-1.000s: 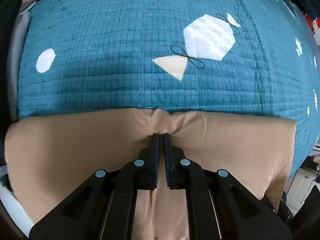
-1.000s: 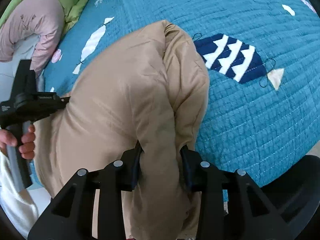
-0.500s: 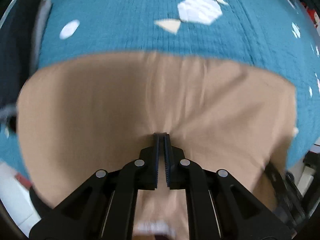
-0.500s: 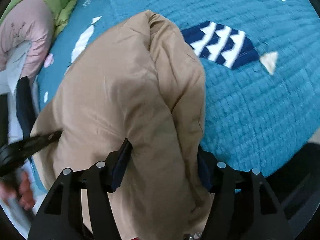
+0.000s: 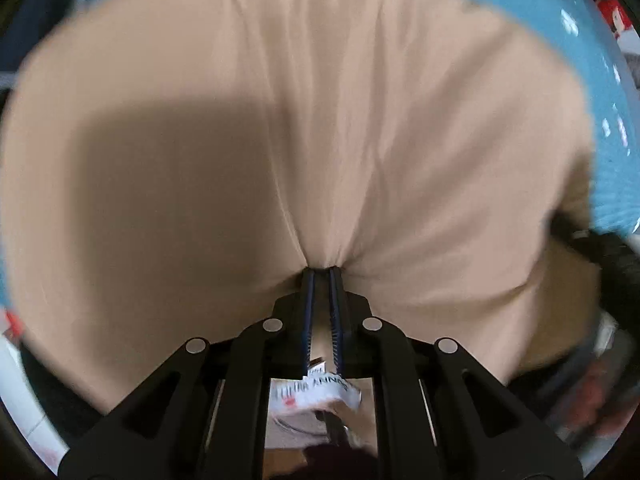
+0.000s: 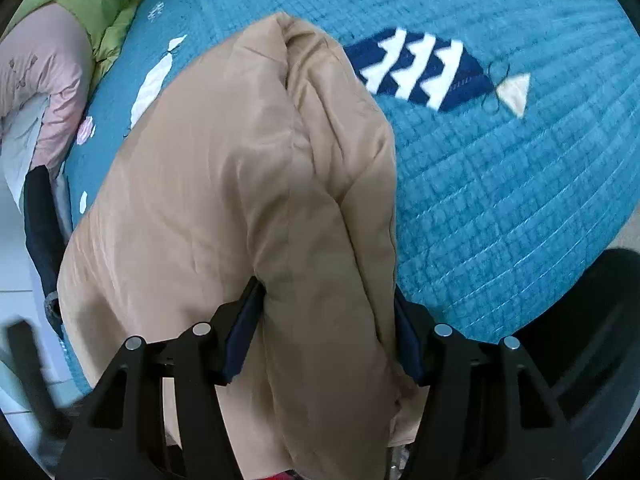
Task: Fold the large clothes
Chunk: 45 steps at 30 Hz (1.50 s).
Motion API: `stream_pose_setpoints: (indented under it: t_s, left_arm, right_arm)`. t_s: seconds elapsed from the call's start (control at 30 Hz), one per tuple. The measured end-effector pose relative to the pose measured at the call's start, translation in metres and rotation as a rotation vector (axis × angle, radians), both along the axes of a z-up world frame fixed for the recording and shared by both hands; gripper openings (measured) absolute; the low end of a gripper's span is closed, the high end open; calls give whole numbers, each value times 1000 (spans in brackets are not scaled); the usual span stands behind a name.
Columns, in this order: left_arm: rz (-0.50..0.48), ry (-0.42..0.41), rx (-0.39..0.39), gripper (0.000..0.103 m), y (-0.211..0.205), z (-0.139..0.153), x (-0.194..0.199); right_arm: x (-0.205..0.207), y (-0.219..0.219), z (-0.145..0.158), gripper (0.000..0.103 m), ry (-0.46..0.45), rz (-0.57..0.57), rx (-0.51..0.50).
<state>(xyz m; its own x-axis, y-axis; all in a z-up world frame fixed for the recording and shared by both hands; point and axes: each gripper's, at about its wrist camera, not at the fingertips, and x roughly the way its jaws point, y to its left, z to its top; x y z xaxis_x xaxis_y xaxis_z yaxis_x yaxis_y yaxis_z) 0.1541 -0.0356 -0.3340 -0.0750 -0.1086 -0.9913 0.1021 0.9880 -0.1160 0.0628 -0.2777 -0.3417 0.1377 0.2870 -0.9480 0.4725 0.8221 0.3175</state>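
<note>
A large tan padded garment (image 5: 320, 120) fills the left wrist view and lies on a teal quilted bedspread (image 6: 500, 200). My left gripper (image 5: 322, 274) is shut on a pinch of the tan fabric, which bunches at the fingertips; a white care label (image 5: 316, 394) hangs below. In the right wrist view the garment (image 6: 248, 184) is a thick folded bundle. My right gripper (image 6: 328, 300) stands wide around its near end, with fabric filling the gap between the fingers.
A pink and green garment pile (image 6: 60, 48) lies at the bed's far left corner. A navy-and-white fish patch (image 6: 420, 70) marks the quilt right of the bundle. The bed's edge and pale floor (image 6: 16, 280) show at the left.
The left gripper has pulled its pinch of fabric back and up, so the garment now fills that view. The right gripper's fingers have spread wider around the bundle.
</note>
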Motion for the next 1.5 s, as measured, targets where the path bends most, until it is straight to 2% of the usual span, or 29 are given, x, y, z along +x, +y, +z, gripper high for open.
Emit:
stream_pose_setpoints:
  t_s: [0.07, 0.1, 0.17, 0.2, 0.27, 0.3, 0.37, 0.43, 0.53, 0.6, 0.63, 0.67, 0.7, 0.8, 0.87, 0.93, 1.07, 1.17, 1.2, 1.3, 1.4, 1.5]
  left_arm:
    - [32, 21, 10, 8, 2, 9, 0]
    - [55, 62, 12, 8, 3, 18, -3]
    - [32, 99, -43, 8, 2, 28, -17]
    - [-28, 89, -44, 8, -2, 27, -27]
    - [-45, 55, 53, 8, 0, 0, -35]
    - [-44, 19, 54, 6, 3, -9, -37]
    - [-64, -7, 71, 5, -2, 2, -40]
    - [-84, -23, 48, 6, -3, 18, -43]
    - [-52, -101, 11, 7, 5, 45, -36]
    - [-11, -128, 13, 7, 23, 47, -30]
    - [8, -119, -1, 7, 31, 43, -28]
    - [23, -97, -25, 6, 34, 35, -23]
    - [16, -77, -38, 6, 35, 22, -18]
    - [26, -81, -51, 5, 38, 7, -22]
    - [57, -62, -80, 5, 46, 7, -22]
    - [57, -59, -103, 5, 67, 2, -37]
    - [55, -72, -119, 5, 75, -10, -26]
    - [47, -89, -99, 5, 70, -10, -30]
    - [41, -97, -93, 4, 61, -16, -45]
    - [40, -115, -96, 4, 64, -18, -46]
    - [53, -103, -128, 4, 74, -18, -44]
    - [46, -126, -105, 4, 78, -2, -39]
  right_arm:
    - [0, 4, 5, 57, -2, 9, -24]
    - [0, 6, 9, 56, -5, 20, -34]
    - [-1, 5, 11, 56, -11, 23, -29]
    - [-1, 5, 9, 56, -11, 19, -24]
    - [-1, 4, 3, 56, -1, 10, 0]
    - [-3, 3, 1, 58, 3, 12, 10]
    - [-2, 4, 1, 62, -22, 12, -18]
    - [-3, 3, 2, 65, -52, 10, -37]
    - [-12, -6, -2, 70, -106, -38, 8]
    - [-17, -14, -5, 70, -139, -67, 44]
    - [-19, -16, -5, 69, -144, -73, 54]
    - [-22, -19, -3, 62, -156, -75, 65]
    - [-25, -20, 1, 48, -174, -68, 85]
    - [-31, -22, 18, 29, -223, -61, 118]
    - [-37, -21, 36, 27, -274, -65, 148]
    - [-38, -15, 54, 27, -314, -55, 181]
    - [-36, 18, 99, 26, -411, 65, 167]
    - [-32, 51, 124, 23, -468, 157, 239]
    - [-29, 64, 131, 23, -480, 191, 244]
    - [-26, 103, 147, 23, -498, 303, 194]
    - [-25, 125, 153, 23, -492, 351, 167]
    - [-24, 145, 167, 23, -502, 409, 110]
